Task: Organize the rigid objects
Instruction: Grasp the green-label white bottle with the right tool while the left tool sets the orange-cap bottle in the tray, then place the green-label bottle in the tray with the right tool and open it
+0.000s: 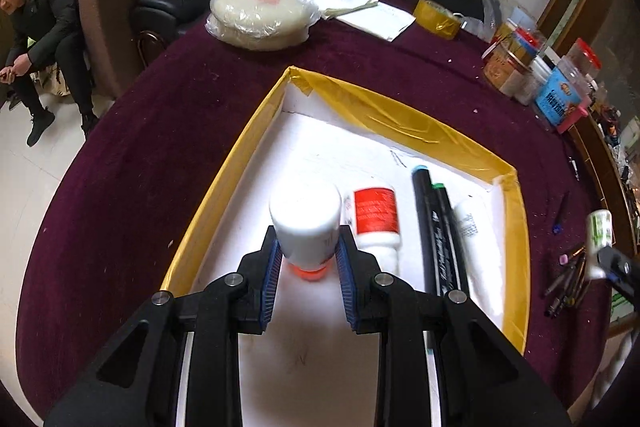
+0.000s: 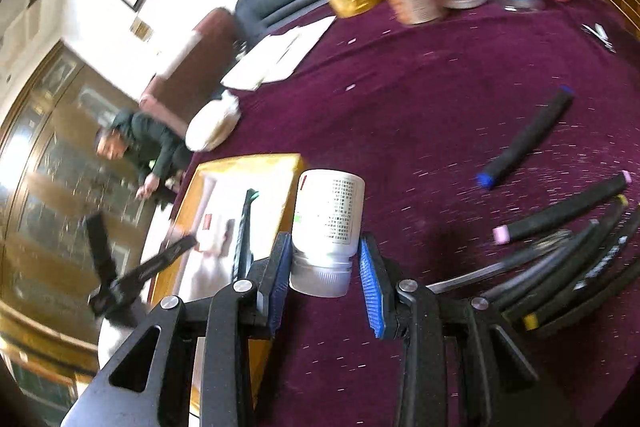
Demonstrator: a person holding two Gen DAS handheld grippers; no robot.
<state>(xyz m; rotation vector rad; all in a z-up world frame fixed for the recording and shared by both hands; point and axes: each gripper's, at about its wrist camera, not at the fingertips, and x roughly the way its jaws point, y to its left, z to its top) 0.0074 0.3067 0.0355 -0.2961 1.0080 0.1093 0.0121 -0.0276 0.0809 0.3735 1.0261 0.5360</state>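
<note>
While each jaws pair clamps a white bottle (image 1: 306, 223), right (image 2: 326, 231) seemingly looser.

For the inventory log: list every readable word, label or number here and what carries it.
None can be read with certainty.
Black marker: white script, too small.
Red-label bottle: print blurred.
White bottle: dense print, too small.
Blue-label jar: lettering blurred.
</note>
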